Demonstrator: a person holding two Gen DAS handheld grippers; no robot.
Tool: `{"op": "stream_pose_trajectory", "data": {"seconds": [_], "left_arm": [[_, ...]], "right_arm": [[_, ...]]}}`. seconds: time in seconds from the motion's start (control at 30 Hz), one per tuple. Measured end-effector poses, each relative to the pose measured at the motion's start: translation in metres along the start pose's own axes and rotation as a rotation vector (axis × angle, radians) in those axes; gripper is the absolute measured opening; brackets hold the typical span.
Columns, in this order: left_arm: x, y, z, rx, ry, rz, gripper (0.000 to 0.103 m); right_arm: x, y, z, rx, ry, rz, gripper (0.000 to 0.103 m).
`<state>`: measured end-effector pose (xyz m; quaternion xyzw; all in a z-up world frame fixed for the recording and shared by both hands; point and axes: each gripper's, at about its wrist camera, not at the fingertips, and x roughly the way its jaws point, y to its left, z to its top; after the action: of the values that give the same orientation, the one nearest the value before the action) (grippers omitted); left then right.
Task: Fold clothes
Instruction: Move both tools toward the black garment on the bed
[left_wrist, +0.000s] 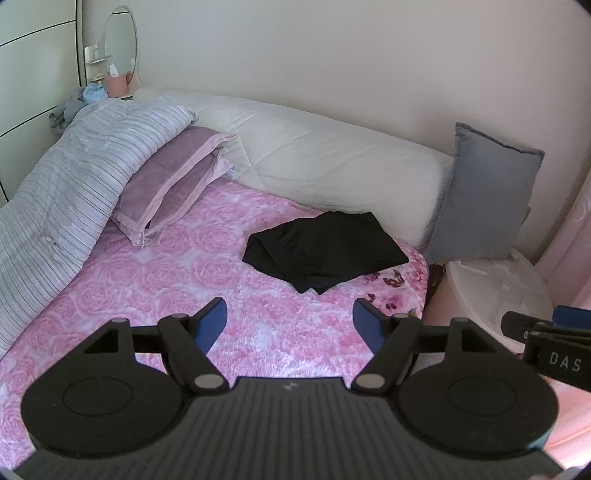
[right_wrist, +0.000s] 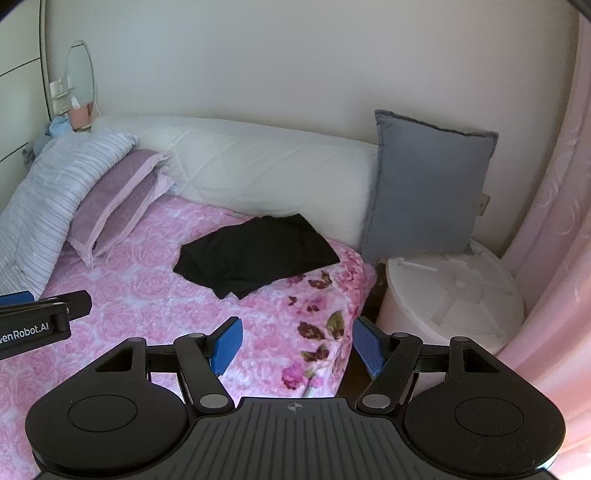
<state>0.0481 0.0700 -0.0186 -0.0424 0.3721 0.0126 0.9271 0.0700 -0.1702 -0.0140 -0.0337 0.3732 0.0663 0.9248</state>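
Bed with pink rose-patterned bedspread (left_wrist: 155, 280) filling the lower half of both frames; long white bolster (left_wrist: 314, 162) along the wall, striped duvet (left_wrist: 55, 192) and mauve pillow (left_wrist: 166, 184) at left, grey cushion (left_wrist: 487, 195) at right. Black garment (left_wrist: 325, 251), centre of frame, lies on the bedspread in a compact, layered, roughly rectangular stack just in front of the bolster, long axis running left to right with a slight tilt; it already lies folded, though whether further folds are wanted cannot be judged. Left gripper (left_wrist: 290, 325), bottom centre, jaws spread wide and empty; right gripper (right_wrist: 297, 341) likewise spread and empty. Garment lies ahead of and well apart from both, straight ahead of the left gripper, ahead and to the left of the right. Garment type, and its layers where black meets black, indistinct; the far edge of the bed hidden behind the bolster
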Motion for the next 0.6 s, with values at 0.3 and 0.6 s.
{"op": "stream_pose_trajectory", "data": {"seconds": [0.3,0.6], "left_arm": [[0.043,-0.017,0.020,0.000,0.041,0.044,0.072],[0.099,-0.039,0.050,0.007,0.096,0.088,0.072]], "right_arm": [[0.054,-0.021,0.022,0.001,0.053,0.035,0.069],[0.103,-0.038,0.051,0.000,0.106,0.051,0.069]]}}
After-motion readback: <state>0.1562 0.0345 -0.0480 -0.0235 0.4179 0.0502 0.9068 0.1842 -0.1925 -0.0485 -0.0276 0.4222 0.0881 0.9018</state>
